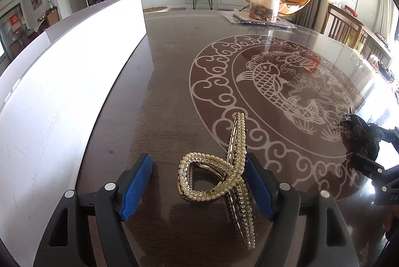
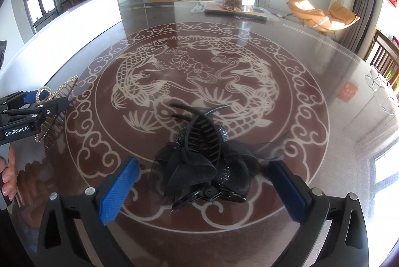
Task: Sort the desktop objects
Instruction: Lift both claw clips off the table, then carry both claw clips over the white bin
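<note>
Right gripper (image 2: 199,189), jaws wide, straddles the black hair claw (image 2: 202,167) lying on the table's fish medallion (image 2: 249,97); left gripper (image 1: 199,184), jaws apart, flanks the pearl hair claw (image 1: 219,174) at the medallion's border.

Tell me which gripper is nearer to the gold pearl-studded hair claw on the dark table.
Left. The left gripper straddles the gold pearl-studded hair claw; the right gripper sits off to its right, around the black flower hair claw.

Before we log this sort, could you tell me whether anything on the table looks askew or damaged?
Nothing looks damaged or spilled. The gold pearl hair claw lies tipped on its side on the table, and the black flower hair claw lies teeth-up; neither is broken.
</note>
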Demonstrator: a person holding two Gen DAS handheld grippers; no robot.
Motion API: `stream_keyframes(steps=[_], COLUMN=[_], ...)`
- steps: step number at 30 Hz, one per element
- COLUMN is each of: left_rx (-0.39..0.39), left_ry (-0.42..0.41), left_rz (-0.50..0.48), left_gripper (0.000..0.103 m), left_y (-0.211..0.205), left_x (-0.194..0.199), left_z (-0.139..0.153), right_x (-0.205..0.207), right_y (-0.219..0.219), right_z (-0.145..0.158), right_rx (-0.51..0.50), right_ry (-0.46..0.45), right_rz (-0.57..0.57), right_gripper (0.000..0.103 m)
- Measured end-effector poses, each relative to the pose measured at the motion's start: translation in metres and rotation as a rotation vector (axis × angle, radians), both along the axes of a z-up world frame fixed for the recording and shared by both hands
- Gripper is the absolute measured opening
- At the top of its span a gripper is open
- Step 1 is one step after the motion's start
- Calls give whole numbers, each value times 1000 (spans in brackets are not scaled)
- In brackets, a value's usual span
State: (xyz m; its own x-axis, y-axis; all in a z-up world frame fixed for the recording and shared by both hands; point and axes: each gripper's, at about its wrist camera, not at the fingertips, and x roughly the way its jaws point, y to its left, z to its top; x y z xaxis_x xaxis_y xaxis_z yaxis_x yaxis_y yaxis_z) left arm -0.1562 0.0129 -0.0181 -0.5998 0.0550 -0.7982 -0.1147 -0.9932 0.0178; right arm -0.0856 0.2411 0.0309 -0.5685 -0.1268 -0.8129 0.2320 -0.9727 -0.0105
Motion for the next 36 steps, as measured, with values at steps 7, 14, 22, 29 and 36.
stream_keyframes(steps=[7, 14, 22, 29, 36], left_rx=[-2, 33, 104, 184, 177], left_ry=[-55, -10, 59, 145, 201], left_rz=[-37, -125, -119, -33, 134], left_gripper=[103, 49, 44, 44, 44], left_y=[6, 23, 3, -35, -135], left_x=[-5, 21, 75, 104, 97], left_z=[-5, 5, 30, 78, 131], right_x=[1, 3, 49, 61, 47], right_y=[0, 12, 21, -6, -109], right_z=[1, 12, 43, 59, 106], right_rx=[-4, -75, -175, -217, -288], right_ry=[-4, -29, 14, 34, 68], right_rz=[3, -15, 1, 58, 270], right_gripper=[103, 36, 36, 36, 36])
